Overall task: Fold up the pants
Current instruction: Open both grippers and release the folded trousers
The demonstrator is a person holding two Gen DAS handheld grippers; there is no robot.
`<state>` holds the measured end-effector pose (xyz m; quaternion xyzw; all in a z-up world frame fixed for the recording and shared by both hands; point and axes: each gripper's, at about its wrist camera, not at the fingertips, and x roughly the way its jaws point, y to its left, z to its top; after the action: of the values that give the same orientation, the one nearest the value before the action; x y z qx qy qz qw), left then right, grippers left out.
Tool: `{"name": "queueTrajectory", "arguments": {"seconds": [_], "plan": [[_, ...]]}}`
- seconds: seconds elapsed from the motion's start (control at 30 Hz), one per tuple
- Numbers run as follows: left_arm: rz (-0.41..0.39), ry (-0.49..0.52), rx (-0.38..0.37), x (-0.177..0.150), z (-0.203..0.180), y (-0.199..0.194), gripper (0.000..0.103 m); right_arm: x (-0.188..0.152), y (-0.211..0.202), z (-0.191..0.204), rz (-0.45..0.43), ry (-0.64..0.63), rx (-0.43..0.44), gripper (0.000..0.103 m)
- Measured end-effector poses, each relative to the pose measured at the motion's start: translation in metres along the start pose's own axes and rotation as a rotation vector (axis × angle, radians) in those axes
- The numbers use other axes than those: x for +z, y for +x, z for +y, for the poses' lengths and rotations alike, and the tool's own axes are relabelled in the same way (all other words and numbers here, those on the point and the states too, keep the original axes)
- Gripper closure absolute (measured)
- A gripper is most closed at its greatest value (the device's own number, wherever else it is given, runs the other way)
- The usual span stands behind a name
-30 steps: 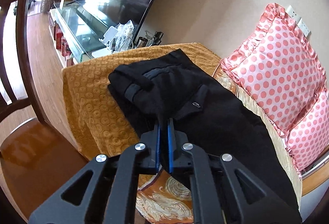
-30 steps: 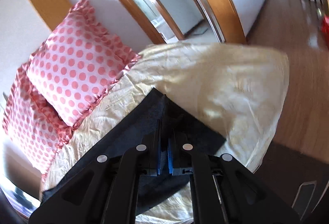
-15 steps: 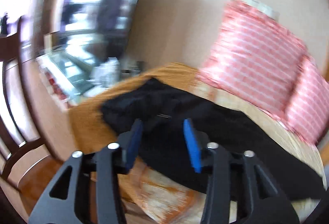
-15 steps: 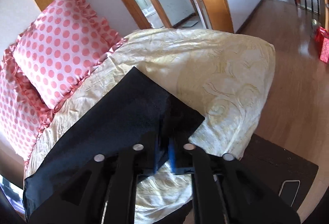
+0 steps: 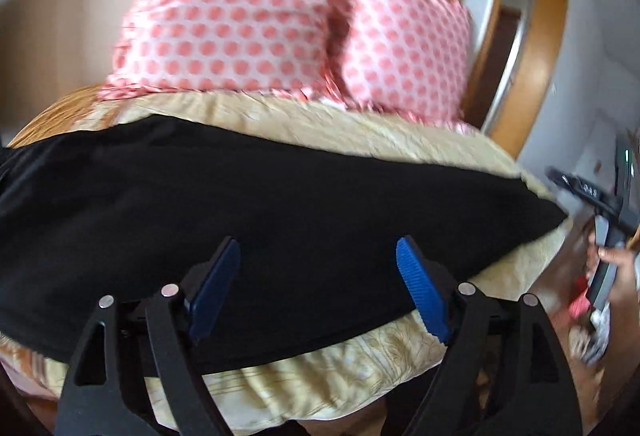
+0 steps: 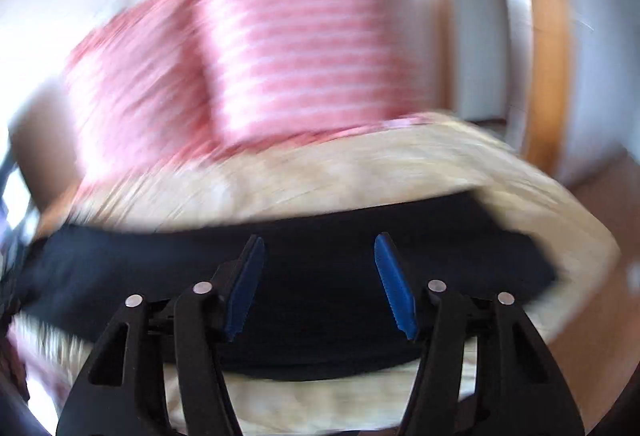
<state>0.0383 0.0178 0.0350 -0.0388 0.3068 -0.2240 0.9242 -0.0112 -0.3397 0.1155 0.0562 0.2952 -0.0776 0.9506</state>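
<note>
The black pants (image 5: 260, 204) lie flat in a long band across the cream bedspread (image 5: 360, 124), legs folded together. My left gripper (image 5: 318, 256) is open and empty, hovering over the pants' near edge. In the blurred right wrist view the pants (image 6: 320, 276) also lie across the bedspread (image 6: 320, 176). My right gripper (image 6: 320, 252) is open and empty above them, its blue pads (image 6: 394, 288) wide apart.
Two pink polka-dot pillows (image 5: 240, 8) lean against the wall behind the pants. A wooden door frame (image 5: 532, 48) stands at the right. The other hand-held gripper and a hand (image 5: 608, 236) show at the right edge of the left wrist view.
Both grippers have let go of the pants and opened. Both have swung round to face the pillows. The pants now lie flat on the bedspread.
</note>
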Motion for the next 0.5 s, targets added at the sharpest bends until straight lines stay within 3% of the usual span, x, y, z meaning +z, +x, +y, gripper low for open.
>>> {"name": "queueTrajectory", "arguments": {"seconds": [0.13,0.3,0.5], "plan": [[0.068,-0.015,-0.014,-0.010,0.005,0.016,0.022,-0.012,0.035,0.039,0.057,-0.145,-0.018,0.043],[0.071,0.002,-0.019,-0.023,0.011,0.014,0.022,-0.039,0.052,0.035,0.149,-0.168,-0.056,0.043],[0.068,0.073,0.000,-0.034,0.004,0.008,0.022,-0.054,0.034,0.029,0.162,-0.106,-0.007,0.043]]}}
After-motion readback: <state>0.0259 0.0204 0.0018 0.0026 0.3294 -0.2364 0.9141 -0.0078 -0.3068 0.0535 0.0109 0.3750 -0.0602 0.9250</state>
